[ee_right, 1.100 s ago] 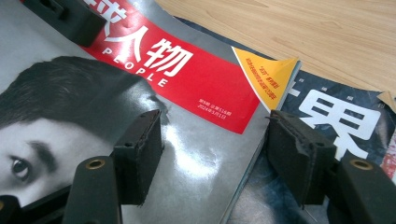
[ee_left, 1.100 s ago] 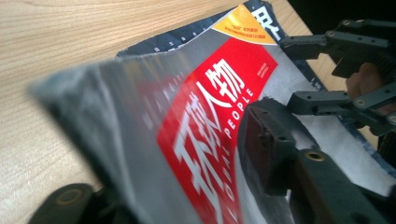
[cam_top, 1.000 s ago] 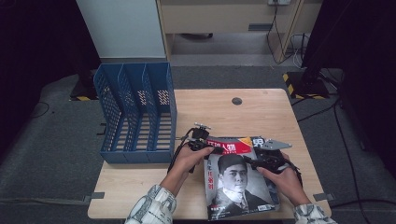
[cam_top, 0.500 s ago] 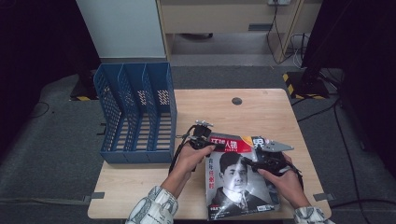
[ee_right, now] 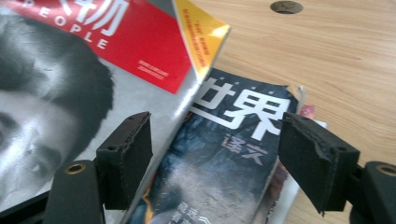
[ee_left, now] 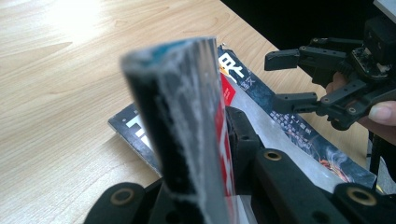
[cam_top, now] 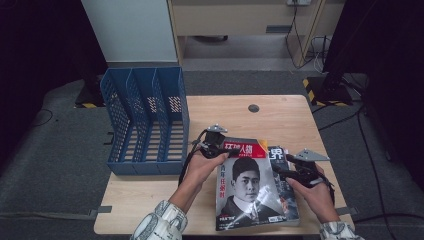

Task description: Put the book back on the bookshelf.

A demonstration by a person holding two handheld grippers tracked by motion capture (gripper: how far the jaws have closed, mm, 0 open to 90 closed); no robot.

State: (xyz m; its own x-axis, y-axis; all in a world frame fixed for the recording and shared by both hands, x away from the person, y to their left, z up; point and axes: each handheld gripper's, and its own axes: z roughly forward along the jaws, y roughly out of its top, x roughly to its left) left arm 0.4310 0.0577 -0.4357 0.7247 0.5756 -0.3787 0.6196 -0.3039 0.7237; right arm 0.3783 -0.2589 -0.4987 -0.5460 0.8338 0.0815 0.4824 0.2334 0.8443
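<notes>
A magazine with a red title band and a portrait cover [cam_top: 247,185] lies tilted on a dark-covered magazine [cam_top: 282,160] at the table's front right. My left gripper [cam_top: 220,150] is shut on the portrait magazine's top left corner and holds that edge [ee_left: 187,116] raised off the table. My right gripper [cam_top: 280,167] hovers open over the dark magazine [ee_right: 224,154], which shows between its pads [ee_right: 128,154] without touching them; its jaws have just been opening. From the left gripper view the right gripper [ee_left: 285,77] stands open farther off.
A blue three-slot file rack [cam_top: 145,120] stands at the table's left edge, just left of my left hand. A round cable hole [cam_top: 253,108] sits in the wooden tabletop [cam_top: 300,120] behind the magazines. Dark floor and cables surround the table.
The left gripper has risen with the portrait magazine's corner, tipping that edge up. The right gripper's jaws have spread and the hand has shifted slightly to the right.
</notes>
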